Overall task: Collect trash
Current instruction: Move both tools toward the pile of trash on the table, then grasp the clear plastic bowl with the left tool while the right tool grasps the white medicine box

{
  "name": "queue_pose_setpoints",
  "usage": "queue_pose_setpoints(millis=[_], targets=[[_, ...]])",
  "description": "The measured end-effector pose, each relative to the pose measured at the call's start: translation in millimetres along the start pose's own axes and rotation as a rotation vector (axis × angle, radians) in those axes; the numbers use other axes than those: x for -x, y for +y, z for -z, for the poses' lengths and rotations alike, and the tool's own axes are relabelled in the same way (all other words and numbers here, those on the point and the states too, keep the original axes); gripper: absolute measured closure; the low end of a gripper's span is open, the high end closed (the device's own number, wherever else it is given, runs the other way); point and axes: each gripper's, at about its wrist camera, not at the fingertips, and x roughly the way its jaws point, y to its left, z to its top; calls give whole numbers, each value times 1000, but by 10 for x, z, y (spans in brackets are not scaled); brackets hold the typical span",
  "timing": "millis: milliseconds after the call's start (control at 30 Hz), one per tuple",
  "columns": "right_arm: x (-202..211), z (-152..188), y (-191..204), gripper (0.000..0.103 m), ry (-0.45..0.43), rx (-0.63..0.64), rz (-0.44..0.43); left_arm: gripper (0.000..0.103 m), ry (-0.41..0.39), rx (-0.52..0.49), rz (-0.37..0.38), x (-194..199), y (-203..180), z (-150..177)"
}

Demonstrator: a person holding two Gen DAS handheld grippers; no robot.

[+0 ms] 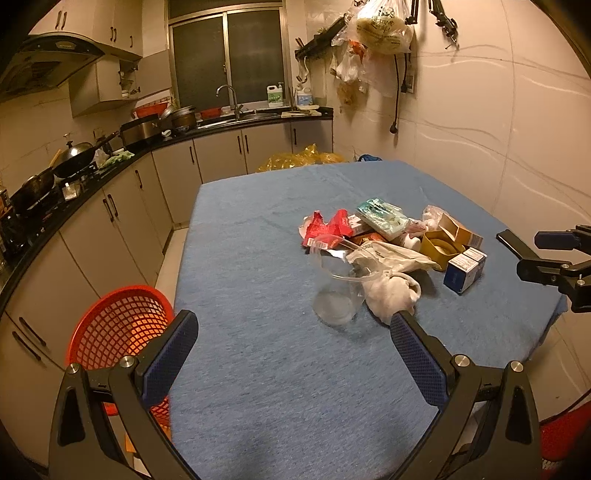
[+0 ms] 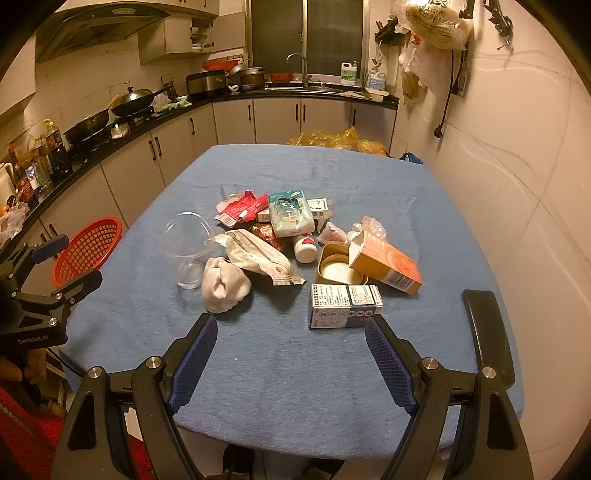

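A pile of trash lies on the blue-covered table (image 1: 258, 369): a clear plastic cup (image 1: 334, 291) on its side, a crumpled white tissue (image 1: 391, 295), a red wrapper (image 1: 327, 227), a teal tissue pack (image 1: 382, 218), a white wrapper (image 2: 258, 258), a gold tin (image 2: 338, 267), an orange carton (image 2: 388, 264) and a blue-white box (image 2: 345, 304). My left gripper (image 1: 293, 330) is open and empty, short of the cup. My right gripper (image 2: 290, 332) is open and empty, just before the blue-white box. A red mesh basket (image 1: 122, 325) stands left of the table.
A black phone-like slab (image 2: 487, 332) lies at the table's right edge. Kitchen counter and cabinets (image 1: 110, 206) run along the left and back. Yellow bags (image 1: 299, 158) lie on the floor beyond the table. Bags hang on the right wall (image 1: 380, 33).
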Motion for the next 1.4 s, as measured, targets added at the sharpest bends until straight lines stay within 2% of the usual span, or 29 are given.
queue_pose_setpoints(millis=[367, 667, 933, 1067, 1133, 1233, 1400], targets=[[-145, -8, -156, 17, 37, -24, 7, 0, 45, -15, 28, -231, -155, -100], [-297, -12, -427, 17, 95, -74, 15, 0, 161, -1, 24, -791, -279, -279], [-360, -26, -593, 17, 123, -64, -1, 0, 225, -53, -39, -1330, -389, -347], [-447, -46, -736, 15, 149, -85, -38, 0, 201, -111, -93, -1493, -470, -410], [-522, -53, -805, 14, 167, -95, -55, 5, 194, -109, -89, -1548, -467, -457], [-680, -54, -920, 14, 204, -117, -94, 30, 234, -91, -96, -1692, -439, -505], [-985, -68, -1115, 14, 261, -168, -155, 32, 240, -15, -88, -1740, -313, -565]])
